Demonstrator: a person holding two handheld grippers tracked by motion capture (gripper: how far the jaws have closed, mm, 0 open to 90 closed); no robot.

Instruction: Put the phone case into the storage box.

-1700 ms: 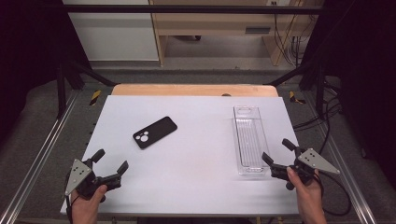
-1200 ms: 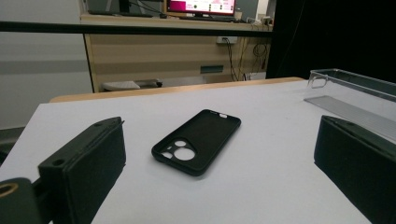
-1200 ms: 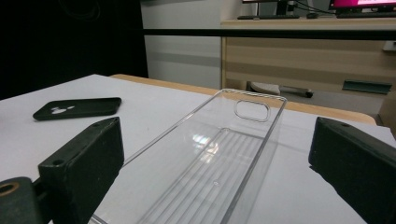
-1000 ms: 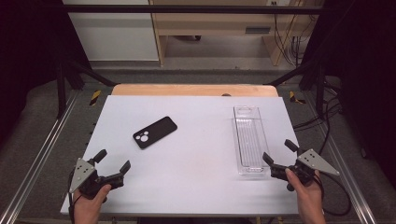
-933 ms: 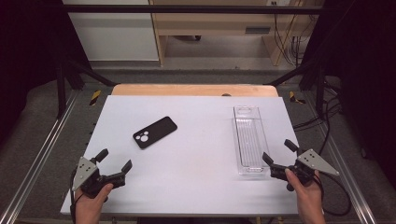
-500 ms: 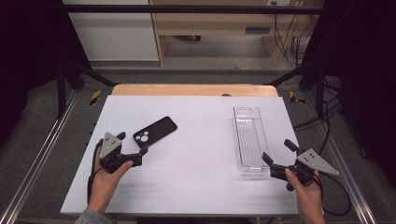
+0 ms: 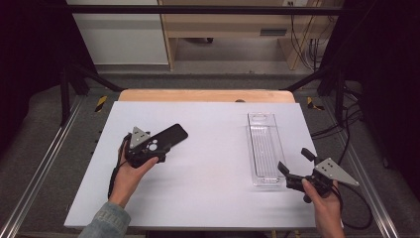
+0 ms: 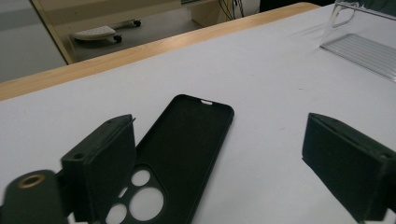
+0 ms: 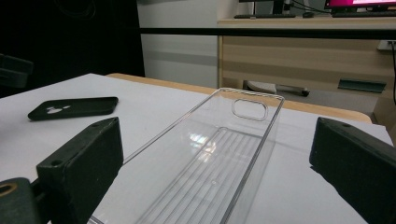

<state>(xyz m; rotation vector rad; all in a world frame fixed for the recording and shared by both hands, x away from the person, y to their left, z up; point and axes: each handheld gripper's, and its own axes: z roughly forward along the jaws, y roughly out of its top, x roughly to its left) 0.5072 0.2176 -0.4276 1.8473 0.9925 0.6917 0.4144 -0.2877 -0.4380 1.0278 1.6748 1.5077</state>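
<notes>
Writing: no brand, label or readable text shows on the phone case (image 7: 166, 138) or on the clear tray (image 7: 265, 151).
Phone case: black, lying flat with its inside up on the left half of the desk (image 7: 208, 198), nearer the far edge than the near one; the camera cut-outs sit at its near end, under the gripper.
Left gripper (image 8: 219, 163): over the near end of the phone case, jaws wide and just now closing a little; in the left gripper view one jaw stands over the cut-out end of the case and the other over bare desk beside it, neither pad pressing on the case.
Left hand (image 7: 130, 171): comes in from the near edge; a denim sleeve (image 7: 105, 223) shows at the wrist.
Right gripper (image 7: 295, 168): near the right near corner of the desk, jaws wide and holding nothing, pointed at the near end of the clear tray, just beside it.
Clear tray: long, ribbed inside, lying lengthwise on the right half of the desk, well apart from the phone case.
In the way: nothing lies between the case and the tray.
Change: the left gripper was near the left near corner earlier and has come up to the case; the right gripper, the case and the tray lie as before.
</notes>
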